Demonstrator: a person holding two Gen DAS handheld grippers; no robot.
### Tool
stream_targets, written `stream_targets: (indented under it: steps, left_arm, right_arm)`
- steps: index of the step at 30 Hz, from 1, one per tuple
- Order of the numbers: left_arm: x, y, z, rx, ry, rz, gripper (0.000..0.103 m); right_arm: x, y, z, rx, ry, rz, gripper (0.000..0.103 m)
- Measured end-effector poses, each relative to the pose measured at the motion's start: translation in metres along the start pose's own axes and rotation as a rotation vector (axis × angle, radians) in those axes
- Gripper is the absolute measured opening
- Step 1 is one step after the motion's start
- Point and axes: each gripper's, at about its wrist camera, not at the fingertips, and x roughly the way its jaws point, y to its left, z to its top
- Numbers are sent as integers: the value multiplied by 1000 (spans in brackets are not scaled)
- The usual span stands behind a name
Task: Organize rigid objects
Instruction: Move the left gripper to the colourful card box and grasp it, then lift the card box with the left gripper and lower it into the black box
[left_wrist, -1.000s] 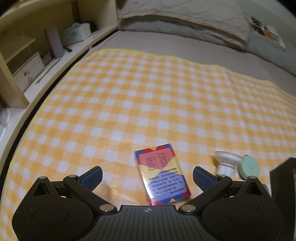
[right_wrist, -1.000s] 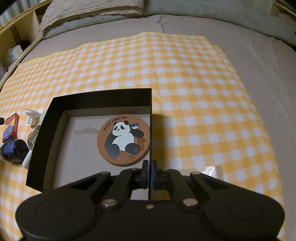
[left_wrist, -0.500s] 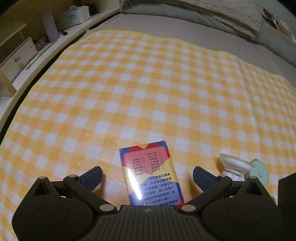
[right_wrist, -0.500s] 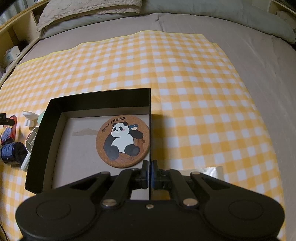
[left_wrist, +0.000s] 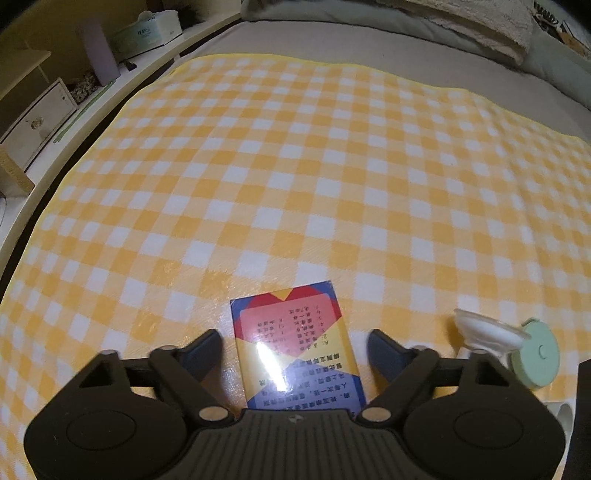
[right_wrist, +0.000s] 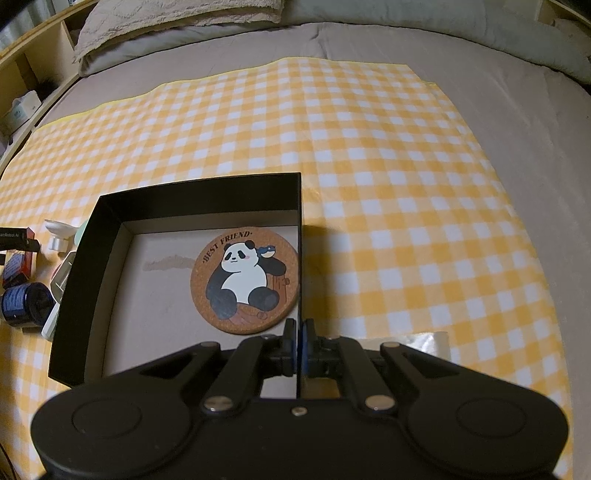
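Straddling the card box (left_wrist: 295, 341), the left claw (left_wrist: 295, 345) has its jaws apart, one finger on each long side of the box; the jaws have just been closing in, yet a gap shows on both sides — pads not touching. Card box lies flat on the yellow checked cloth (left_wrist: 295, 166), printed face up, glare across its wrap. Just right of it: a white suction cup (left_wrist: 484, 328) and a pale green disc (left_wrist: 539, 354), touching or overlapping each other; cannot tell which.

Right claw (right_wrist: 298, 347) is closed — pinching the thin right wall of the black box (right_wrist: 85, 266), one pad inside and one outside. Black box sits open-topped on the same cloth. Inside, on its pale floor, a round cork coaster (right_wrist: 244, 282) with a panda and "BEST FRIEND" lies flat against the right wall, near the claw's tips.

Left of the black box in the right wrist view: a dark blue jar (right_wrist: 26, 304) on its side, the white suction cup, the card box partly hidden at the edge. Cloth is spread on a grey bed (right_wrist: 498, 74), pillows at the far end.
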Motion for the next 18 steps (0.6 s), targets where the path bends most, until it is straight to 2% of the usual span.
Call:
stream_targets:
  steps: [4, 18]
  left_arm:
    - [-5, -2, 1, -6, -5, 14, 66]
    - [-31, 5, 1, -24, -18, -53, 63]
  right_arm:
    - [0, 0, 0, 1, 0, 0, 3]
    - [3, 0, 0, 2, 5, -1, 3]
